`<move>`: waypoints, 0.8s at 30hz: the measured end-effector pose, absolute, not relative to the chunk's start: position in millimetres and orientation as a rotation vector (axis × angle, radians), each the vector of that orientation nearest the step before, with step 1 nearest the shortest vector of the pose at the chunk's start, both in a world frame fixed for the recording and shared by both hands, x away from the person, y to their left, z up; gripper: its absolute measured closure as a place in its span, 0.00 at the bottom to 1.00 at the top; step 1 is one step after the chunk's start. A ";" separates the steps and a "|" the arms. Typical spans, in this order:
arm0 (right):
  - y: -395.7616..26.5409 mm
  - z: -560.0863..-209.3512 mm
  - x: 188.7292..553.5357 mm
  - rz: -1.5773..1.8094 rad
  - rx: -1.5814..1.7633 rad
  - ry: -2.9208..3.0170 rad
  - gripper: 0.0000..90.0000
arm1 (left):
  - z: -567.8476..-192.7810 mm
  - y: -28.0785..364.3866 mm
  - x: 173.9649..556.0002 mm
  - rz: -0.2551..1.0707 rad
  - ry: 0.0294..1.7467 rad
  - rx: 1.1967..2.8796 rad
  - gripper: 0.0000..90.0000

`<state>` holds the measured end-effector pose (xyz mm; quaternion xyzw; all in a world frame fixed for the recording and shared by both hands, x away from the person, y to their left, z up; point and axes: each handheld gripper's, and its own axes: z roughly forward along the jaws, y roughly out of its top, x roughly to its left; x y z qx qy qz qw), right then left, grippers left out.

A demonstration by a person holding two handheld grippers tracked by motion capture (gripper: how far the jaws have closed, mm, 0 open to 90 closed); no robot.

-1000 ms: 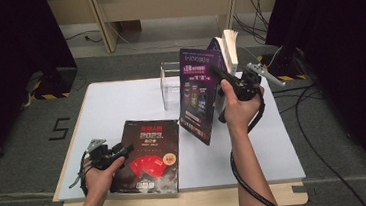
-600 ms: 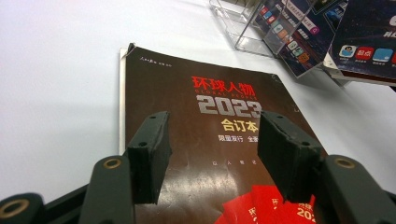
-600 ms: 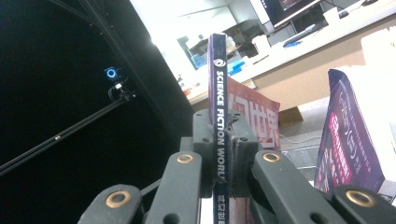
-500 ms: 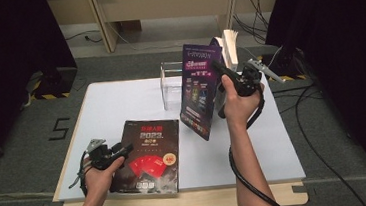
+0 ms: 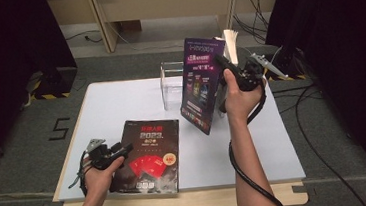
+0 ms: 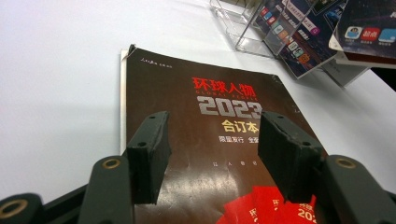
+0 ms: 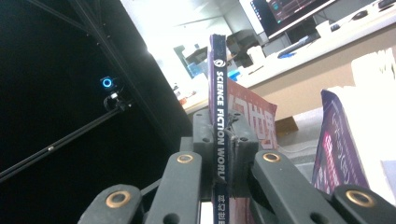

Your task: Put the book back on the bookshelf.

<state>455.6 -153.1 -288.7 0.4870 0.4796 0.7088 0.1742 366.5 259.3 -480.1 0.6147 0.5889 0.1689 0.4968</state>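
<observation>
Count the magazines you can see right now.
2: a dark magazine flat on the table under the left gripper, and a purple magazine held upright in the right gripper. Others may be hidden.

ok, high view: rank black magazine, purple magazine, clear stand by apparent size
1. Black magazine, flat on the table.
2. Purple magazine, held up in the right gripper; tilted, nearer the camera, so these two are unsure.
3. Clear stand, partly hidden behind it.

Purple magazine (image 5: pixel 200 84): glossy cover with printed panels, held upright and slightly tilted above the far right of the tabletop (image 5: pixel 121 106), just beside a clear acrylic stand (image 5: pixel 172 86). Its spine (image 7: pixel 218 116) reads "SCIENCE FICTION WORLD".

Dark magazine (image 5: pixel 148 156): flat, closed, at the near edge, cover up, red lettering, "2023".
</observation>
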 end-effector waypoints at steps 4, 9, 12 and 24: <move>-155.1 -285.4 458.3 1.996 1.377 1.345 0.94 | -480.6 259.3 366.3 0.408 1.426 1.489 0.48; -158.4 -283.2 462.6 1.980 1.378 1.330 0.94 | -480.8 258.7 366.6 0.406 1.425 1.488 0.48; -159.8 -283.3 466.0 1.966 1.384 1.317 0.94 | -480.7 258.6 366.2 0.405 1.424 1.489 0.48; -157.2 -280.2 478.6 1.934 1.382 1.280 0.94 | -480.3 258.8 366.4 0.405 1.422 1.489 0.48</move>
